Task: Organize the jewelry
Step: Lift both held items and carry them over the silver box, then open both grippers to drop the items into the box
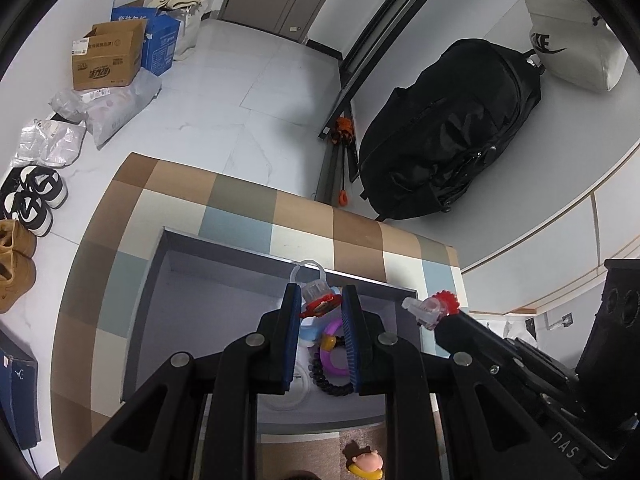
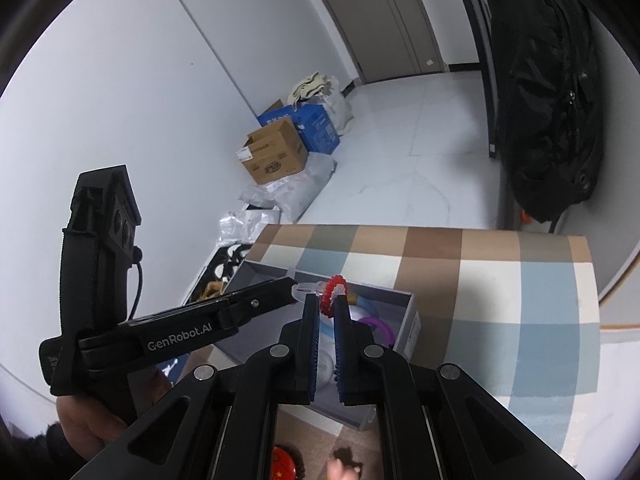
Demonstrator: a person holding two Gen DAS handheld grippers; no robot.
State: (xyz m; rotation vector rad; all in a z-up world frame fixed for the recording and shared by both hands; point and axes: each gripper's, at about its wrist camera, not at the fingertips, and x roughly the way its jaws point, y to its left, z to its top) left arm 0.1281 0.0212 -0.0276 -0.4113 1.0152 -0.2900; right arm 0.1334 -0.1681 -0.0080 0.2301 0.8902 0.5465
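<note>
clear plastic toy ring with red top (image 1: 316, 300) is pinched in the left hand-held gripper (image 1: 320, 300); the right hand-held gripper (image 2: 327, 300) clamps a red-flowered clear ring (image 2: 332, 292), both low centre over the grey open box (image 1: 200, 280); next, release inside.

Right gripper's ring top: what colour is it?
Red, on the toy ring; clearest in the right wrist view.

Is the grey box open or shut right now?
Open. The grey box has no lid on; its inside shows, with a purple ring and a dark bead bracelet lying in it.

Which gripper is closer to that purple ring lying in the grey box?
Left. The left gripper hangs directly over the purple ring in the grey box; the right gripper is off beside the box's right wall.
</note>
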